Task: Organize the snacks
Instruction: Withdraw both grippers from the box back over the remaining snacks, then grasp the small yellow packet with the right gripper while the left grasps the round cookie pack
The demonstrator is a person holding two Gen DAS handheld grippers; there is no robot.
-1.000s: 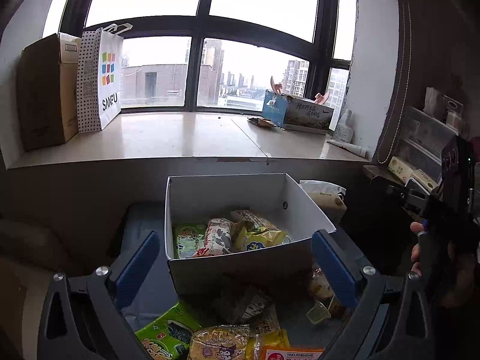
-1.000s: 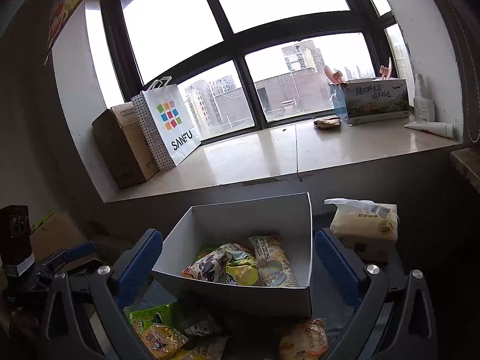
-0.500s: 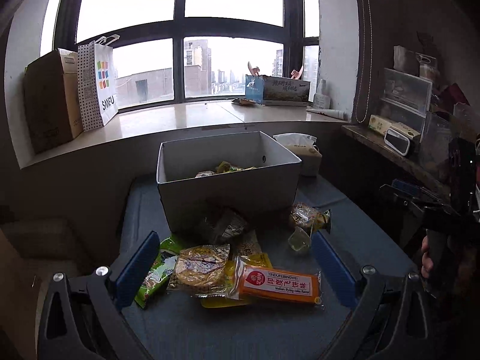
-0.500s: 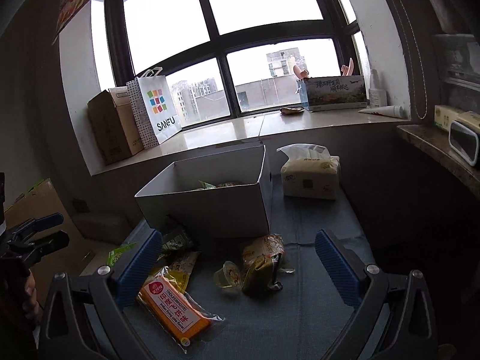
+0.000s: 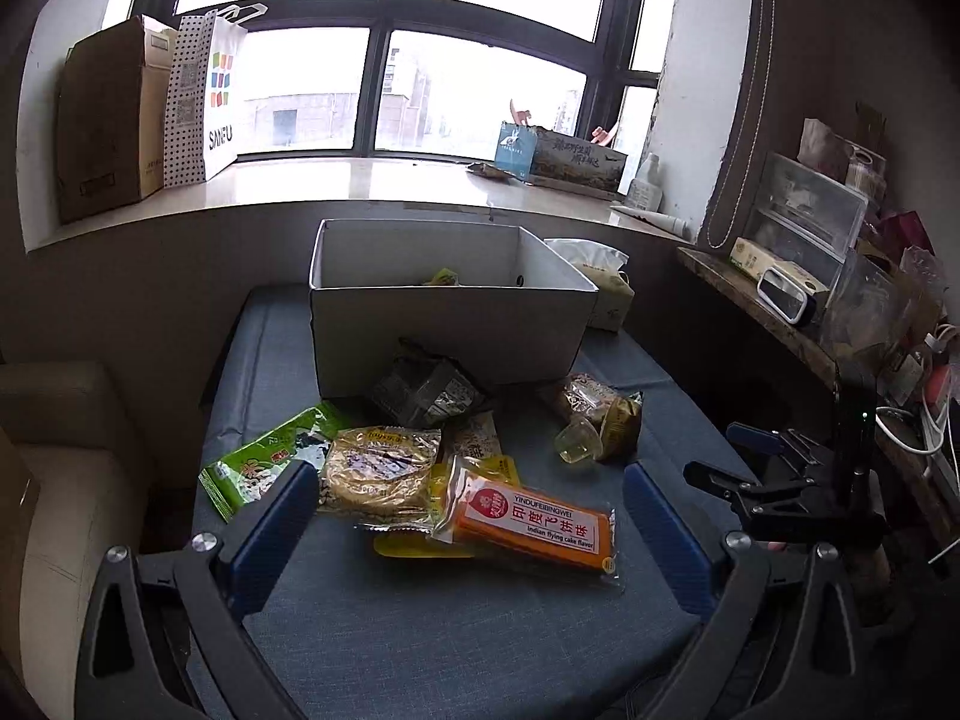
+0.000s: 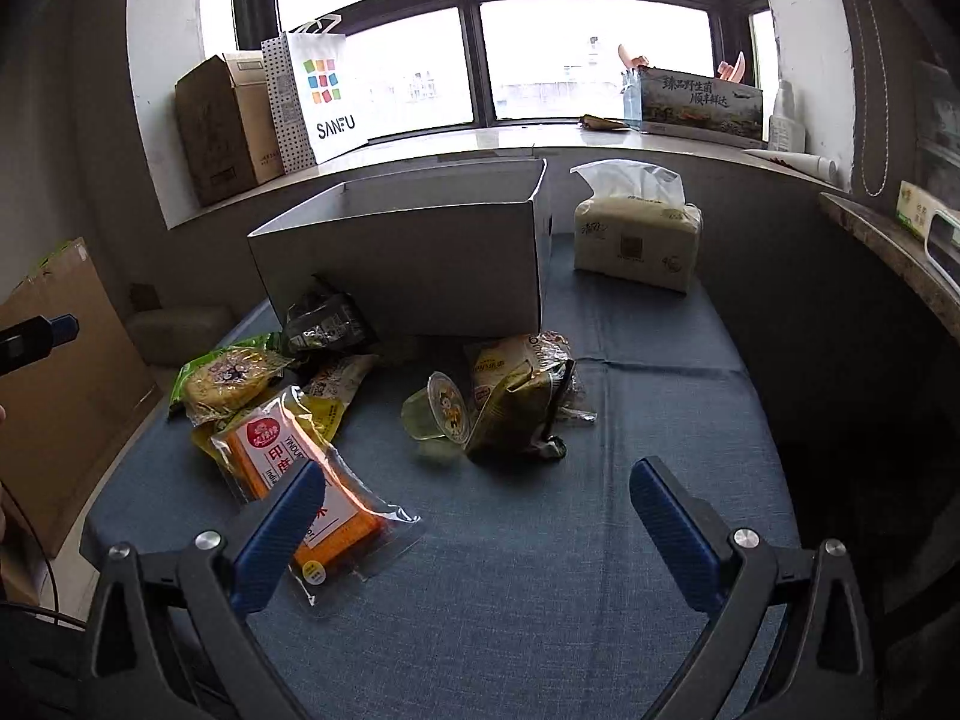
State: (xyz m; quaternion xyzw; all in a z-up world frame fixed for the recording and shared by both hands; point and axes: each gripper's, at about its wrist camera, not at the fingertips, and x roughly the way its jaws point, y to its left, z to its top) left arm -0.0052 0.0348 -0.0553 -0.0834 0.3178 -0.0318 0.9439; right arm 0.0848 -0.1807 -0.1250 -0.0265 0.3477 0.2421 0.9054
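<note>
a few packets already sit in the open white cardboard box (image 5: 447, 324); most plastic-wrapped snacks (image 5: 420, 474) lie on the blue cloth before it. left gripper (image 5: 468, 516) and right gripper (image 6: 474, 510) gape wide, empty.

A blue-clothed table (image 6: 600, 540) carries a white box (image 6: 408, 264), tissue pack (image 6: 636, 240) and loose snack packets (image 5: 480, 468).

Both fisheye views look forward and slightly down over the blue cloth-covered table (image 5: 420, 630) toward the window. The left view sits left of the right view. The 2 views share the white cardboard box (image 5: 444, 324) (image 6: 408, 276) and the orange rectangular cake packet (image 5: 528, 525) (image 6: 282, 456).
</note>
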